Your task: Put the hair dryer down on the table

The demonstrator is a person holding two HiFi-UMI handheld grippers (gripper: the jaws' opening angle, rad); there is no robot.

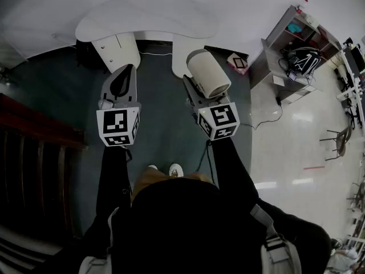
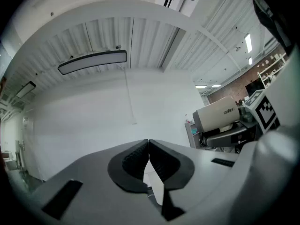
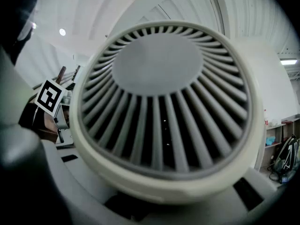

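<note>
A cream hair dryer (image 1: pixel 208 73) with a wide barrel is held in the air, in front of the white table (image 1: pixel 148 19) and off its surface. My right gripper (image 1: pixel 197 94) is shut on it from below; the pads and the gripped part are hidden. In the right gripper view its round rear grille (image 3: pixel 164 102) fills the frame. My left gripper (image 1: pixel 127 69) hangs to the left of the dryer, apart from it, shut with nothing between its jaws, which meet at a point (image 2: pixel 148 143). From the left gripper view the dryer (image 2: pixel 218 118) shows at the right.
The table rests on two white legs (image 1: pixel 120 50) over a dark floor. A grey shelf unit (image 1: pixel 291 44) with bags stands at the right, dark wooden furniture (image 1: pixel 34 130) at the left. A small box (image 1: pixel 238 61) and a cable (image 1: pixel 268 119) lie on the floor.
</note>
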